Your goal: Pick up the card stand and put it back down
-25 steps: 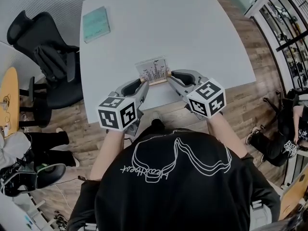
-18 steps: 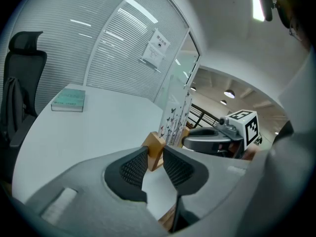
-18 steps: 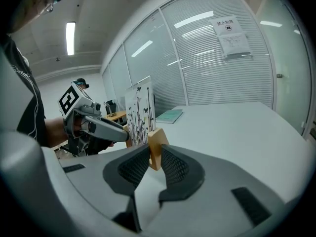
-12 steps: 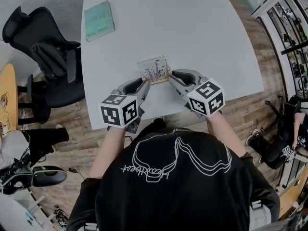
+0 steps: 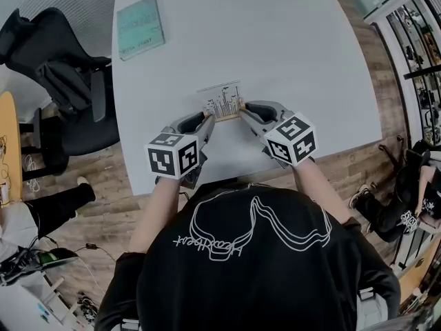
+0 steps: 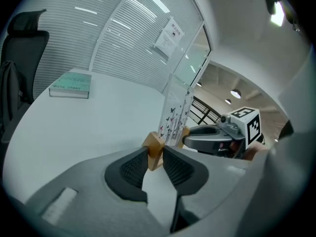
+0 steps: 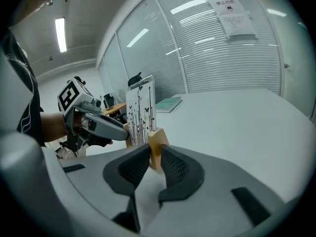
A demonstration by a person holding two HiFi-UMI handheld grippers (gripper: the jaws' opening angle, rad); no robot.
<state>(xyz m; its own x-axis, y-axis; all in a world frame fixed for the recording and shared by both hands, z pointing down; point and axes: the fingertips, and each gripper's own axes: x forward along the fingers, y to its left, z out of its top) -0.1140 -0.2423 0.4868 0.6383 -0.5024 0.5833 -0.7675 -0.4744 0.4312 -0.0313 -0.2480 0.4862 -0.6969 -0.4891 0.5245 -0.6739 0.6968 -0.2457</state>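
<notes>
The card stand (image 5: pixel 222 102) is a clear upright holder with a printed card in a small wooden base, near the white table's (image 5: pixel 275 40) front edge. My left gripper (image 5: pixel 209 121) grips the base's left end, its jaws closing a little further, and the wood (image 6: pixel 154 149) sits between its pads. My right gripper (image 5: pixel 242 110) is shut on the other end of the base (image 7: pixel 156 144). The card (image 6: pixel 175 115) stands upright between the two grippers (image 7: pixel 140 115). Whether the base touches the table I cannot tell.
A teal book (image 5: pixel 140 27) lies at the table's far left corner. A black office chair (image 5: pixel 62 74) stands left of the table. The person's torso is close against the front edge. Wooden floor and racks lie to the right.
Both grippers and the card stand keep almost the same place. The head view has shifted slightly, so the book and chair sit a little differently in the picture.
</notes>
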